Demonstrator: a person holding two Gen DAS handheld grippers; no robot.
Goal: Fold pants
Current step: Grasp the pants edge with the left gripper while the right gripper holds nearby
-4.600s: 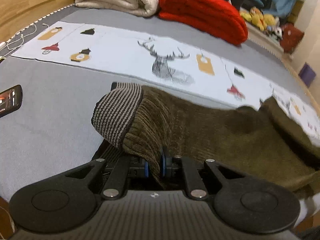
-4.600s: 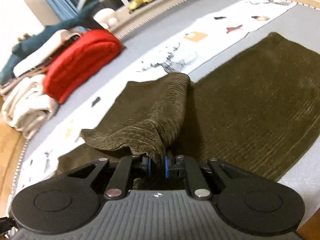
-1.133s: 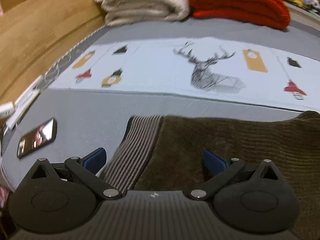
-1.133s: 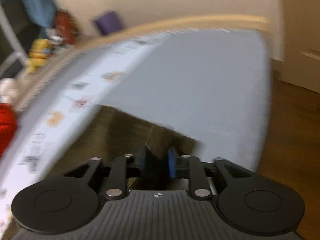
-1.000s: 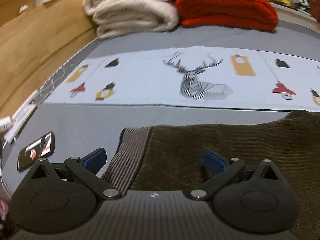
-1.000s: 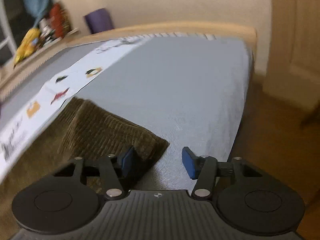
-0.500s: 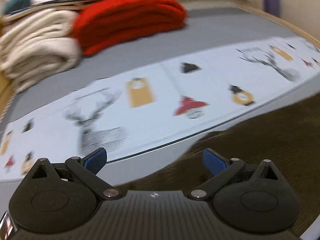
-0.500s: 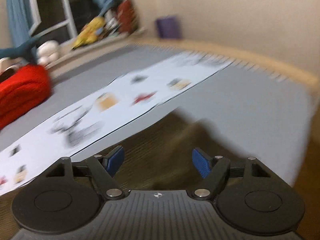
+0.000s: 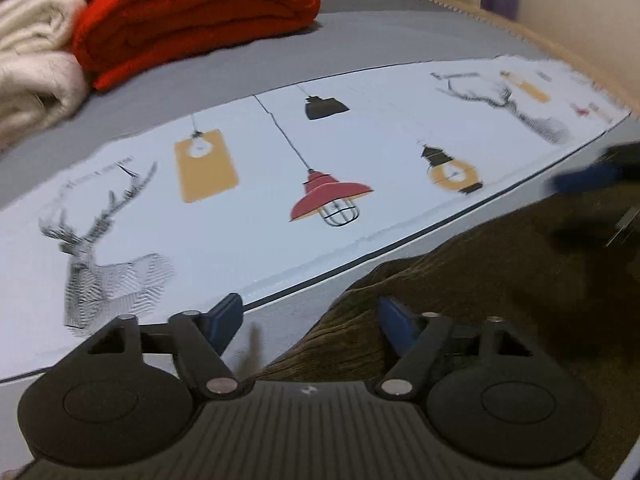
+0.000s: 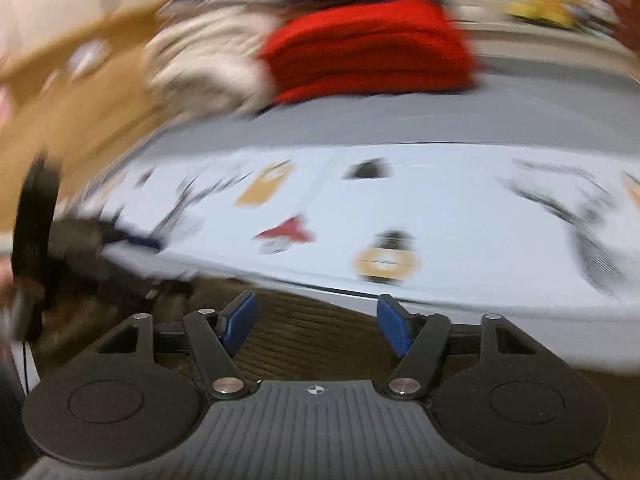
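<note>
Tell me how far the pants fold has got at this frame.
Neither the left gripper nor the right gripper holds anything; both are open above the olive-brown corduroy pants, which lie on the grey bed. How many folds are in is not visible here, so any further fold remains to be judged.

The right gripper (image 10: 316,322) hangs with its blue-padded jaws spread wide and nothing between them, low over the ribbed olive pants (image 10: 304,334). Beyond lies a pale printed sheet (image 10: 440,208) on the grey bed (image 10: 520,120), with a red blanket (image 10: 368,48) and cream blanket (image 10: 208,60) behind, all motion-blurred.
</note>
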